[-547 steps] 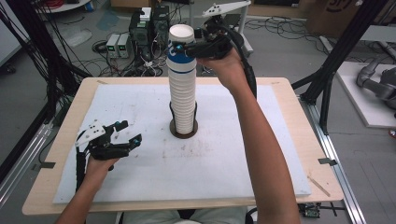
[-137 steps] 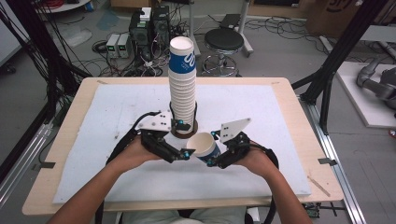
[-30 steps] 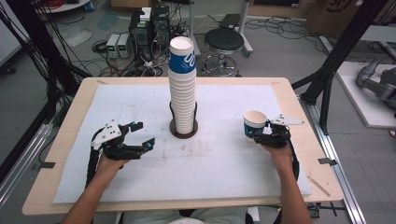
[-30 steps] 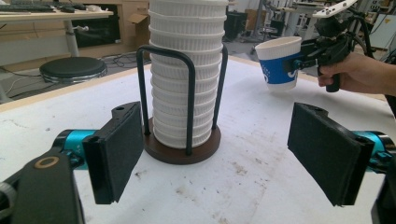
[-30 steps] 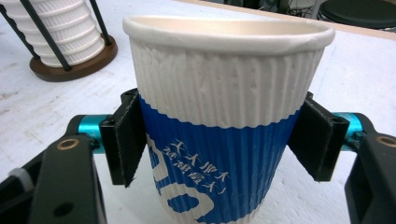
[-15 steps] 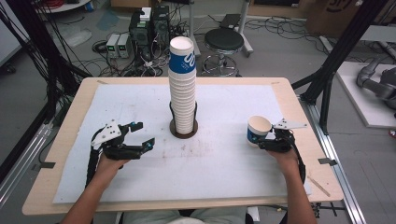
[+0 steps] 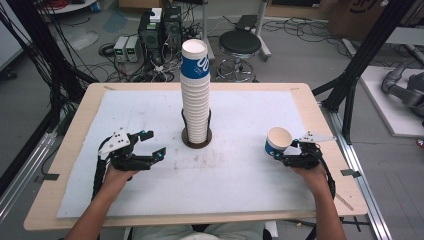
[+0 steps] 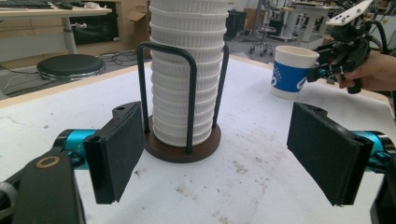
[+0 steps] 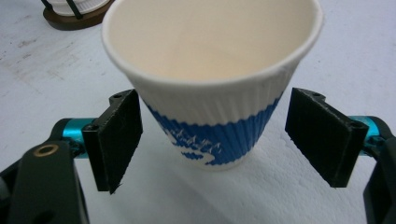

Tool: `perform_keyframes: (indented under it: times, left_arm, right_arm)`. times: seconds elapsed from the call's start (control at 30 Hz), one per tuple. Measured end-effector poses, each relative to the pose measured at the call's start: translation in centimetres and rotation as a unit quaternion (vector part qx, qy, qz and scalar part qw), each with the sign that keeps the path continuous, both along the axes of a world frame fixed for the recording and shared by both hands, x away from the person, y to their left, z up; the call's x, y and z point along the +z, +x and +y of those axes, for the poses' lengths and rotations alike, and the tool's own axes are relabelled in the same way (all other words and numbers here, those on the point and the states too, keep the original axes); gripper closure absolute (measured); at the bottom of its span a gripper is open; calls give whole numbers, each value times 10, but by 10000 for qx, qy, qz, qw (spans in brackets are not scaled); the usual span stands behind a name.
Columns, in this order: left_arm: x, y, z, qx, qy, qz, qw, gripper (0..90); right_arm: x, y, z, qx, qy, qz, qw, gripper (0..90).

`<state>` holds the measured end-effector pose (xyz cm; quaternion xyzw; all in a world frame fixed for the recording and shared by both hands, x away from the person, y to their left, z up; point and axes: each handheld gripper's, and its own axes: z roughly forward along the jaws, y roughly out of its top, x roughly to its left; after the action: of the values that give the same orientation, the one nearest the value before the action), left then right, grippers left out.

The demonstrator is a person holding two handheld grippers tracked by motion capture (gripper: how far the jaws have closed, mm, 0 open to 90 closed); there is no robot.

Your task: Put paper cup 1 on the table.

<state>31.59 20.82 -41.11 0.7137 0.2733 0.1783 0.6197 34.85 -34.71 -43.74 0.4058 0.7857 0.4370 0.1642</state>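
White cloth (image 7: 150, 115) is spread over the light wooden table (image 7: 75, 125), and a tall stack of white ribbed paper cups (image 7: 195, 95) is held upright in a black wire holder on a round brown base (image 7: 196, 139) at its middle. To the right of that stack, well apart from it, an empty white-and-blue paper cup (image 7: 277, 141) is stood upright on the cloth. It is flanked by the right gripper (image 9: 212, 140), whose jaws have just been opening and are clear of its sides. The left gripper (image 7: 152, 145) is held left of the stack, jaws wide apart and empty.
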Motion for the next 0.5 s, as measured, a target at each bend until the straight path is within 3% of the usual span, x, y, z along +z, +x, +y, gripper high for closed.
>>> perform_keyframes:
  times: [0.17,0.37,0.5]
  left_arm:
    - [0,0,1,23,-27,4,10000,189]
    - [2,1,3,43,-128,11,9999,179]
    - [6,0,4,45,-171,-6,9998,167]
  right_arm:
    - [5,-13,-6,-27,59,36,10000,194]
    - [19,-33,-13,213,197,-232,9993,194]
    - [27,-45,-15,180,383,-322,9986,194]
